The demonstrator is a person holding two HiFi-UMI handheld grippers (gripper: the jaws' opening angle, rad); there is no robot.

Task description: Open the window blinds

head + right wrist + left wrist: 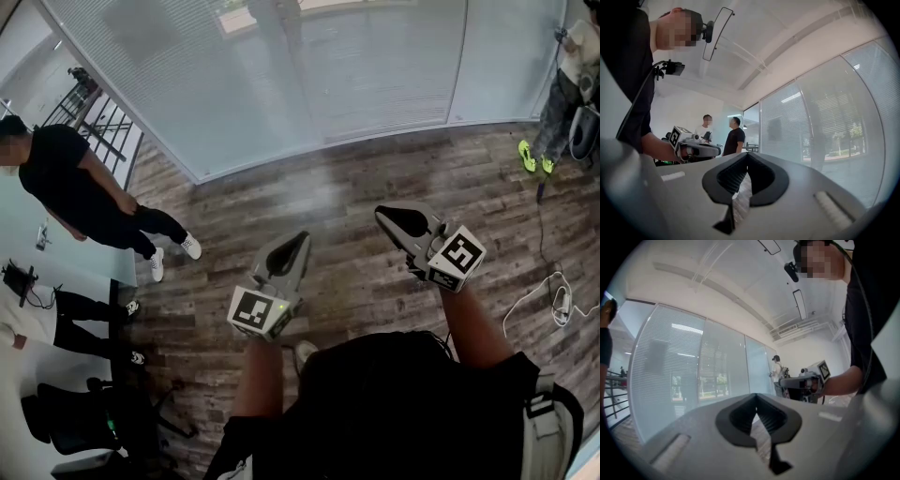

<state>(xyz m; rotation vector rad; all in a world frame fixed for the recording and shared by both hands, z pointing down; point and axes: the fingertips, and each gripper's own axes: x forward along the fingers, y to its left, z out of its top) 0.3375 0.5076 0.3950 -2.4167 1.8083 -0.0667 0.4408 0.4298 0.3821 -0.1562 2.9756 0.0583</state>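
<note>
White slatted window blinds (281, 66) hang shut behind a curved glass wall across the room, some way beyond both grippers; they also show as blinds (665, 376) and blinds (820, 122) in the gripper views. My left gripper (302, 239) is held level over the wooden floor, jaws shut with nothing between them, as is plain in its own view (756, 397). My right gripper (384, 214) is beside it, tilted slightly up, jaws shut and empty (748, 154). Neither gripper touches anything.
A person in black (75, 183) stands at the left near the glass. Another person with yellow-green shoes (562, 103) stands at the far right. A white cable (553, 300) lies on the floor at right. A dark office chair (84, 422) stands at the lower left.
</note>
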